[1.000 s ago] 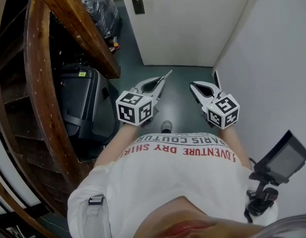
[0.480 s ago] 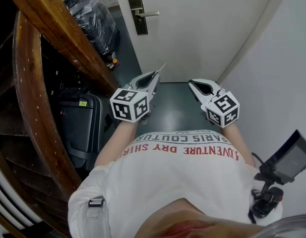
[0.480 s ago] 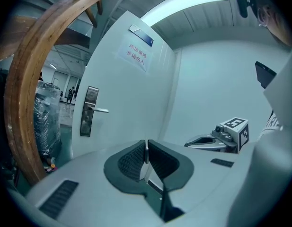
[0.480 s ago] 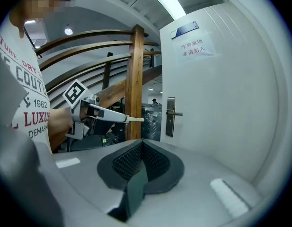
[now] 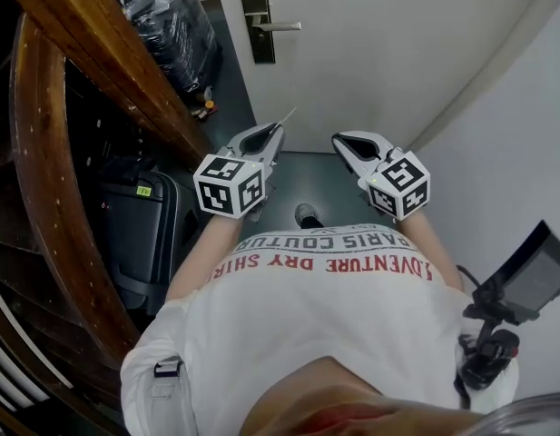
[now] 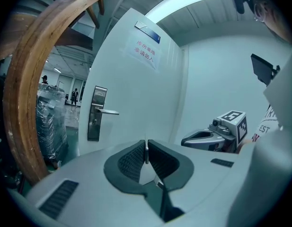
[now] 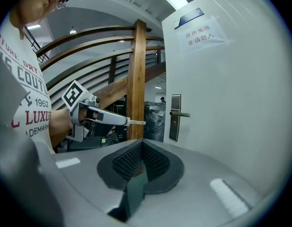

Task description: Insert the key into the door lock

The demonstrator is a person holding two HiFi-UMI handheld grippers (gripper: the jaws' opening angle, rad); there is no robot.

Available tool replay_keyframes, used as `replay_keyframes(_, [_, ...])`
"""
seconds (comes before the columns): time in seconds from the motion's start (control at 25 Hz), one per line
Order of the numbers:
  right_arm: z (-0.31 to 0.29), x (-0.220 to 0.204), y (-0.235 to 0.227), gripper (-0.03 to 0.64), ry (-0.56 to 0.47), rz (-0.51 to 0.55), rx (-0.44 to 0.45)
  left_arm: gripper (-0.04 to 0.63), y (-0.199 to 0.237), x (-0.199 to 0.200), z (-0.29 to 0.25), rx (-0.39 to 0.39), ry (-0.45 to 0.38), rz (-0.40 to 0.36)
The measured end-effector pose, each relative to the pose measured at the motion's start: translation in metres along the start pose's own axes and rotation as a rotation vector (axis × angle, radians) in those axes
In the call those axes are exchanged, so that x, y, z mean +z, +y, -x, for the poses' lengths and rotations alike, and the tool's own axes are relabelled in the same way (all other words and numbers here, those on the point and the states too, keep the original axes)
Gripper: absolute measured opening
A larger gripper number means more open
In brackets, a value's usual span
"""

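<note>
This looks like a back corridor of a workplace rather than a home: a plain white door [image 5: 370, 53] with a lever handle [image 5: 278, 27] and a taped paper notice [image 6: 146, 51], beside a curved wooden staircase [image 5: 44, 180] with a black case [image 5: 139, 234] and plastic-wrapped goods [image 5: 171, 25] stowed beneath.

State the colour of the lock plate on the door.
Dark grey lock plate, with a silver lever handle; it shows best in the head view.

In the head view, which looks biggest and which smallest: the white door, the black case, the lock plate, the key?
1. Door
2. Case, though it sits nearer the camera than the door
3. Lock plate
4. Key, a thin sliver
</note>
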State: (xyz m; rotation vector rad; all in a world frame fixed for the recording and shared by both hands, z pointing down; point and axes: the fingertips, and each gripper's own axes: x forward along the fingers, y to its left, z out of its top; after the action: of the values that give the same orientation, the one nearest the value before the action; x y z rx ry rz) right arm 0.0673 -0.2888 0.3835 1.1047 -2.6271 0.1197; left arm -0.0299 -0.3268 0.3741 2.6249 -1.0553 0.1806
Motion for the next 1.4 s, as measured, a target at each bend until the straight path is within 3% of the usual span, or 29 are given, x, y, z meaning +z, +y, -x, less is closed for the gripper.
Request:
replay_keyframes(0.4, [-0.098,-0.020,-0.116,0.002,0.045,-0.047,0.073,0.023,0.090,-0.003,-0.092,0.110,0.059,0.095])
replay_keyframes(0.68, [-0.159,0.026,-0.184,0.003,0.003,0.092,0.063,0.023,0.125,0.005,-0.127,0.134,0.057,0.125])
replay_keyframes(0.96, [-0.211,0.083,-0.219,0.037,-0.069,0.217,0.059,0.023,0.148,0.016,-0.143,0.139,0.042,0.150])
replay_keyframes(1.16, [-0.246,0.080,-0.239,0.133,-0.030,0.233,0.051,0.023,0.164,0.013,-0.153,0.140,0.043,0.183])
replay_keyframes(1.4, [-0.267,0.071,-0.245,0.140,-0.009,0.216,0.053,0.023,0.181,0.011,-0.167,0.134,0.037,0.257])
